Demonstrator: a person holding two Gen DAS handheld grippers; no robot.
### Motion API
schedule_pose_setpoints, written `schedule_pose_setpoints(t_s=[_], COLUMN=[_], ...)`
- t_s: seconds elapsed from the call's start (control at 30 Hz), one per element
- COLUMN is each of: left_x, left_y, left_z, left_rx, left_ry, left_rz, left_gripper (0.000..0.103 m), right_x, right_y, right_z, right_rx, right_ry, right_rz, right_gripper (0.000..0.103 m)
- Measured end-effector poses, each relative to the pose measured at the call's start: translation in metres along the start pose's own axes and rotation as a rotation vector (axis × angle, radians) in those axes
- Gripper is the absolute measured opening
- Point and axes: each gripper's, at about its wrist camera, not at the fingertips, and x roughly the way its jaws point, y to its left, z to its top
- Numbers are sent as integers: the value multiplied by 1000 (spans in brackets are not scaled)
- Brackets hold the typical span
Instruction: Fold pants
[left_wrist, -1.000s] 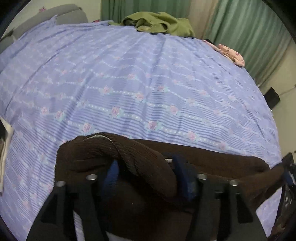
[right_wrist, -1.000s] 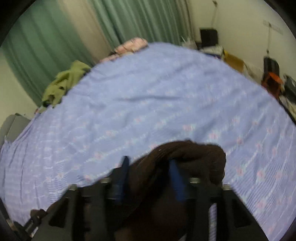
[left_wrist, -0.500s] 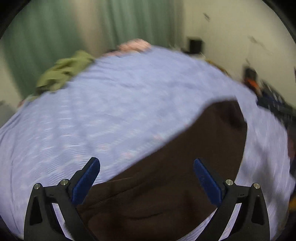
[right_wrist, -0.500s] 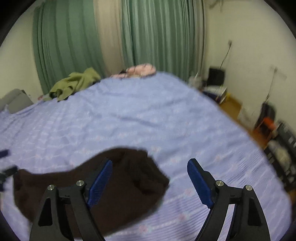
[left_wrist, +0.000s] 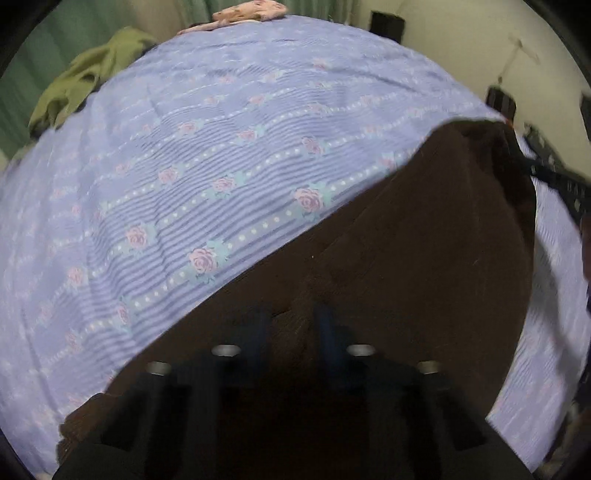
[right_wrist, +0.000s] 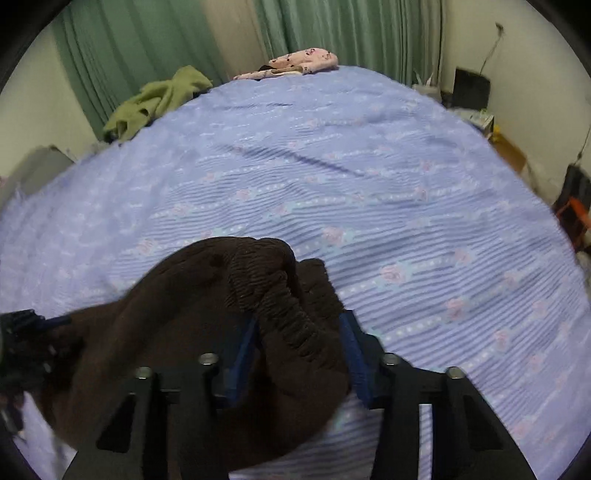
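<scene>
Pants (right_wrist: 207, 332), brown, on bed (right_wrist: 369, 184); my right tongs (right_wrist: 301, 354) pinching gathered waistband, my left tongs (left_wrist: 291, 325) pinching fabric fold, view blurred.

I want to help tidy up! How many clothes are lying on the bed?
3: brown pants near, pinched by both claws; a green garment at the far left edge; a pink one at the far end. More may be hidden.
</scene>
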Motion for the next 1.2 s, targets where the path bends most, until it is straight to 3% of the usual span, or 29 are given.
schedule_pose_setpoints(t_s=[0.03,0.1,0.17,0.27,0.3,0.33,0.4,0.47,0.53,0.57,0.63,0.7,0.83,0.93,1.03,1.2], left_x=[-7,-18,-16,12,19,22,3,-35,-84,-101,-138,-156,-167,-151,-126,-96], left_y=[1,3,8,16,19,21,24,24,25,25,30,37,56,78,105,124], left_z=[2,9,21,33,35,36,34,28,13,4,-27,-55,-117,-153,-180,-201], left_rx=[-16,-44,-76,-132,-145,-157,-192,-197,-182,-167,-131,-110,-105,-161,-288,-464], left_ry=[-39,-99,-109,-32,-7,0,-65,-193,-340,-378,-439,-449,-386,-304,-251,-220], left_rz=[14,32,42,80,105,128,139,187,272,280,280,289,290,274,253,181], left_gripper=[17,17,17,37,49,54,55,66,80,82,82,83,83,83,83,83], right_x=[-5,-21,-26,-9,-1,7,3,-29,-63,-83,-115,-133,-146,-136,-118,-84], right_y=[0,-2,-6,-3,-2,-1,0,8,21,31,55,76,124,154,175,189], right_z=[1,6,15,24,26,26,24,20,15,11,2,-11,-57,-89,-113,-142], right_rx=[-3,21,44,29,23,18,24,12,-11,-26,-97,-165,-264,-298,-300,-247], right_ry=[-8,-53,-72,-31,-8,19,14,-111,-247,-314,-360,-359,-283,-207,-131,-29], right_rz=[-15,-58,-82,-139,-162,-179,-211,-272,-355,-371,-284,-208,-38,22,58,90], right_gripper=[33,32,32,34,36,41,53,73,84,88,88,88,88,88,88,87])
